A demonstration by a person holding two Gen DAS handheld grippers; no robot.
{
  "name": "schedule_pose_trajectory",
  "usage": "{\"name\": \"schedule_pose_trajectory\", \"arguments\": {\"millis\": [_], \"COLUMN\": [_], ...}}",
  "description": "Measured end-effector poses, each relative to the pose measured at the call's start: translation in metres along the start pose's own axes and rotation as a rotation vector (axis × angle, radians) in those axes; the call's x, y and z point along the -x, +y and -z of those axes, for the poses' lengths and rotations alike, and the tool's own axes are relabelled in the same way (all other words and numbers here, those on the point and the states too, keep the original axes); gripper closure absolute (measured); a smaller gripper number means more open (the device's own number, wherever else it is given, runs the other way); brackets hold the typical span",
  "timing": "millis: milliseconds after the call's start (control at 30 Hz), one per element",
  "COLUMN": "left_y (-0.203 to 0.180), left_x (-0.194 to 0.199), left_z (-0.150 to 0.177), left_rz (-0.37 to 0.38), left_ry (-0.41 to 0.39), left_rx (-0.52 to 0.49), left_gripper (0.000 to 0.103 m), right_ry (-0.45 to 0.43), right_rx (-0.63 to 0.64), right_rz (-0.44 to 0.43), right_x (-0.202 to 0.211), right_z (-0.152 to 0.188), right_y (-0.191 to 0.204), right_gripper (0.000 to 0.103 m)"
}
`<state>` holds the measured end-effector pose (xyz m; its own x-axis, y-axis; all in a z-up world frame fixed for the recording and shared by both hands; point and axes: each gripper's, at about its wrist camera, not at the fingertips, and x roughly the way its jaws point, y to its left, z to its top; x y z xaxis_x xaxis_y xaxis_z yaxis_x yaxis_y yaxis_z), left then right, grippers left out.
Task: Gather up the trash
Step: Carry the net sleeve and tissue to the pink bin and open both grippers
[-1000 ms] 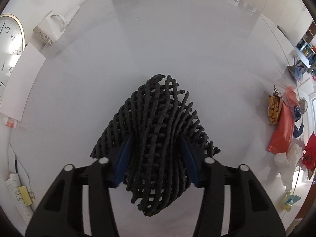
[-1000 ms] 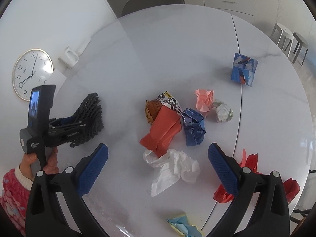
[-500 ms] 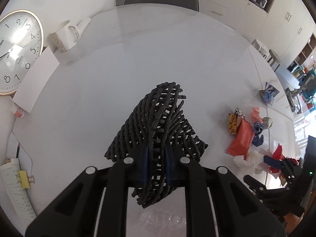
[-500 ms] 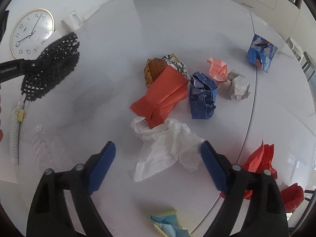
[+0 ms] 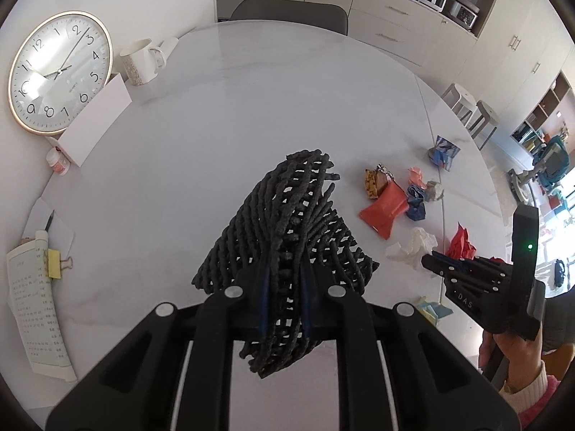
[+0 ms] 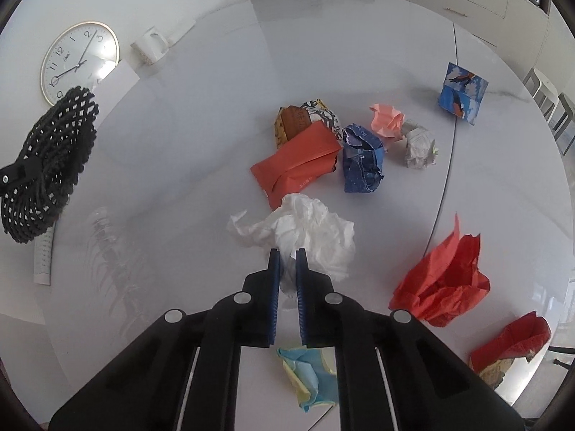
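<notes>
**A:** Kitchen-side round white table [image 5: 222, 151], cabinets behind. Left wrist view first: our left gripper [image 5: 284, 287] is pinched tight on the black mesh bag [image 5: 291, 222] — blue pads buried in a gathered fold, bag clear of the tabletop. Open knit, floppy, weighs next to nothing by the look of it. We'd hold it near the rim so the mouth can gape.

**B:** Same view also catches the right gripper [image 5: 431, 260] from the side, tips down on the white tissue [image 5: 413, 246], the person's hand [image 5: 510, 352] behind it. Wall clock [image 5: 59, 73] and mug [image 5: 138, 59] sit far left, out of the way.

**A:** Right wrist view: the jaws have just been closing and now pinch the tissue's near edge — a fold of it sits between the pads [image 6: 275, 287]. Soft, crushable, no slip risk on that ribbing. It is still on the table, just beside the orange packet [image 6: 298, 160].

**B:** This view gives us what the left one can't — the blue-yellow paper wad [image 6: 309, 373] under the fingers and the red paper scraps [image 6: 445, 280] at right, laid out plainly. Bag hangs far left, well apart from the pile.

**A:** We can't see the bag's mouth in either view — that is our worry for the drop.
</notes>
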<state>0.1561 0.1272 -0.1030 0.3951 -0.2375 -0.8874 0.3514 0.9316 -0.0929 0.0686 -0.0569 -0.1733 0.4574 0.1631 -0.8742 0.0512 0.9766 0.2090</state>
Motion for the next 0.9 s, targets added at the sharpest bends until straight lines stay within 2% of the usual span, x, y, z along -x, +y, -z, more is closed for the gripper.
{"name": "schedule_pose_trajectory", "arguments": {"millis": [200,300,433,600,800,900], "left_y": [-0.037,-0.065,-0.115,-0.186,-0.275,-0.334], "left_x": [0.032,0.044,0.053,0.060,0.057,0.048], "left_z": [0.031,0.045,0.065,0.091,0.121,0.140], "left_rz": [0.058,0.115,0.204,0.294,0.377,0.406], "left_ry": [-0.022,-0.023,-0.013,0.013,0.075,0.092], "left_rx": [-0.069,-0.123,-0.233,-0.363,-0.451,-0.490], "left_gripper": [0.090,0.090,0.090,0.090,0.090,0.090], "right_ry": [-0.079,-0.119,-0.173,-0.225,-0.252,-0.251], "right_rx": [-0.034,-0.066,-0.150,-0.290,-0.415,-0.440], "right_rz": [-0.006,0.014,0.064,0.125,0.194,0.206], "right_x": [0.063,0.096,0.142,0.194,0.233,0.248], "right_z": [0.031,0.046,0.085,0.144,0.209,0.235], "right_y": [-0.011,-0.017,-0.045,-0.097,-0.174,-0.212], "right_gripper": [0.093,0.093,0.093,0.093,0.093,0.093]}}
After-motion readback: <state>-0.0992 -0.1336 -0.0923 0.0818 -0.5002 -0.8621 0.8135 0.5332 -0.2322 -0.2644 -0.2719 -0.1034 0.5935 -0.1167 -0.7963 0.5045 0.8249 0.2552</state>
